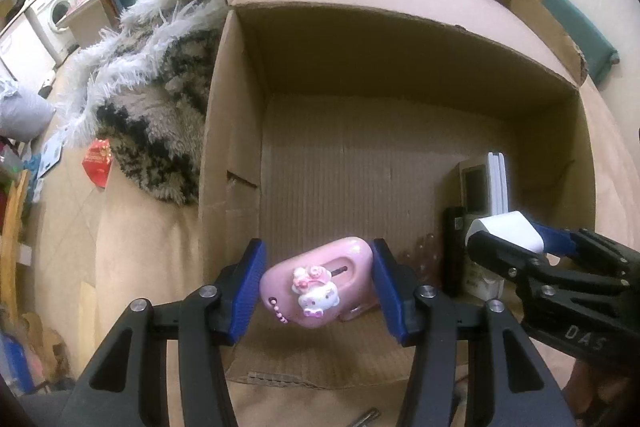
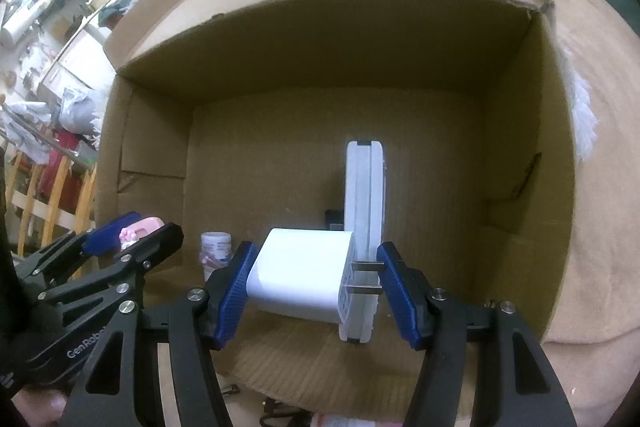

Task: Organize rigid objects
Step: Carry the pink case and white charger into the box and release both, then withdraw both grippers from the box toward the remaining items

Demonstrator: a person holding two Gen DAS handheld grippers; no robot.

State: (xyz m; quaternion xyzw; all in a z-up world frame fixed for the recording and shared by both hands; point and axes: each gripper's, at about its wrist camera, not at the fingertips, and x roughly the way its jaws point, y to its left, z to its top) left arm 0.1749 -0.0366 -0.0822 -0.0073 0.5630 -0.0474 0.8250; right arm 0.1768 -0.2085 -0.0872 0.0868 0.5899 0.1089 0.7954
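My left gripper (image 1: 317,246) is shut on a pink case (image 1: 320,279) with a small white cat figure on its front, held over the near edge of an open cardboard box (image 1: 236,99). In the right wrist view, my right gripper (image 2: 315,247) is shut on a white power adapter (image 2: 300,279); its two metal prongs touch the right pad. Both hang just inside the box (image 2: 520,147), side by side. The left wrist view shows the right gripper (image 1: 516,233) with the adapter (image 1: 508,227). The left gripper (image 2: 154,223) and the pink case (image 2: 146,225) show at the left of the right wrist view.
On the box floor a white flat device (image 2: 366,195) stands on edge, with a small white bottle (image 2: 216,251), a beige device with a screen (image 1: 474,183) and a black remote (image 1: 454,251). A shaggy rug (image 1: 152,115) and a red packet (image 1: 96,163) lie left of the box.
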